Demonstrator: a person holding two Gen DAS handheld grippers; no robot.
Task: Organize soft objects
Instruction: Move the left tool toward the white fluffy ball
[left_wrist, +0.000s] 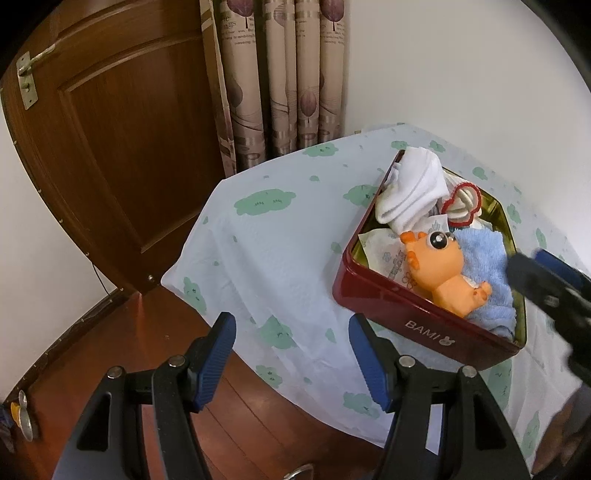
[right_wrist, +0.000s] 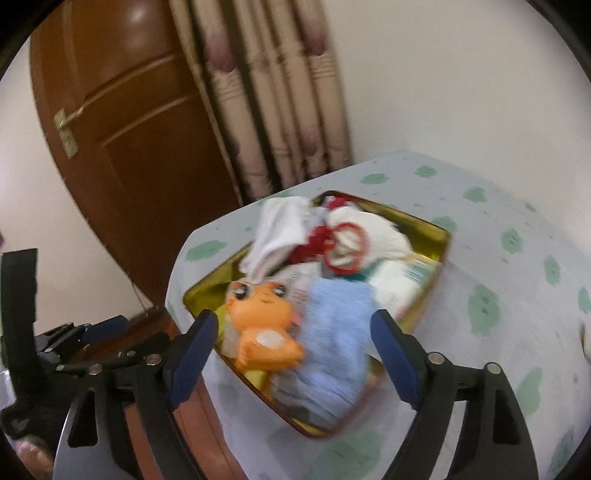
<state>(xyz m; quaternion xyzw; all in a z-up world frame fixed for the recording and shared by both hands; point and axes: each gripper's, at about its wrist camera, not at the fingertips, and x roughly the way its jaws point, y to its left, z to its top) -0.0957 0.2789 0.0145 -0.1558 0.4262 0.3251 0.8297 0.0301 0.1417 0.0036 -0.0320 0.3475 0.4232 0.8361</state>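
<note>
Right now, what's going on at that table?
A person holds two grippers over a red tin on a cloth-covered table. The tin already holds an orange toy, a blue towel, white socks and some packets. The right gripper hangs over the toy and towel, jaws open, gripping nothing. The left gripper waits beside the tin, open and empty.

The right wrist view is smeared throughout, so the print on the white packet (right_wrist: 402, 282) in the tin (right_wrist: 441, 254) can't be read. The blue towel (left_wrist: 487, 273) hides the tin's floor beneath it. The right gripper (left_wrist: 546, 284) is blurred and cut by the frame edge.
</note>
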